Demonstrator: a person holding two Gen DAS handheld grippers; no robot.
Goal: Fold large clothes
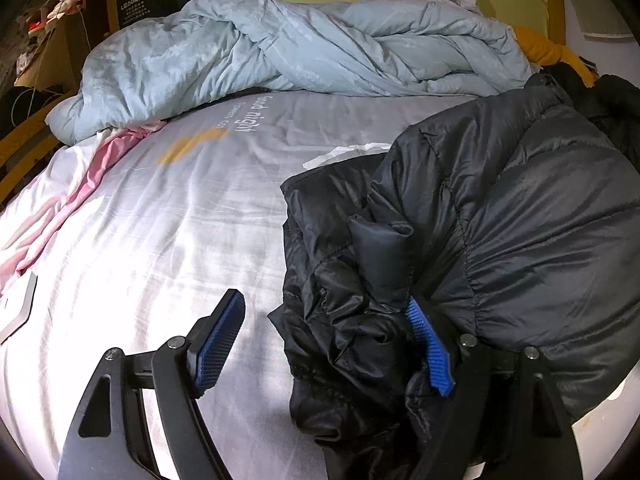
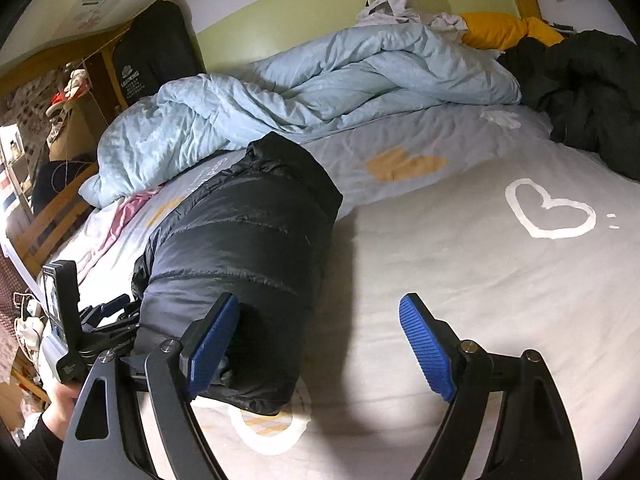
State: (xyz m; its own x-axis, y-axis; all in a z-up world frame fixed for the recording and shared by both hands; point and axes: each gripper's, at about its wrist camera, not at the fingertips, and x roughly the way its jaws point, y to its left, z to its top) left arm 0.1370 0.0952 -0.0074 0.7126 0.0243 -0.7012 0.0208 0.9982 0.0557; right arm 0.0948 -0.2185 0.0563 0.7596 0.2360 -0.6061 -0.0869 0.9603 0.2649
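Observation:
A black puffer jacket (image 1: pixel 500 220) lies bunched and partly folded on the grey bed sheet (image 1: pixel 180 240). My left gripper (image 1: pixel 328 344) is open; its right pad is pressed into the jacket's folds and its left pad stands over bare sheet. In the right wrist view the jacket (image 2: pixel 248 248) is a thick folded bundle at centre left. My right gripper (image 2: pixel 320 352) is open, its left pad against the bundle's near end and its right pad over bare sheet. The left gripper's body (image 2: pixel 80 328) shows at the bundle's left side.
A crumpled light blue duvet (image 1: pixel 280 44) lies across the far end of the bed. A pink garment (image 1: pixel 80 200) lies at the left. Another dark garment (image 2: pixel 580 96) and an orange cloth (image 2: pixel 500 30) sit at the far right. A wooden bed frame (image 2: pixel 52 216) edges the left side.

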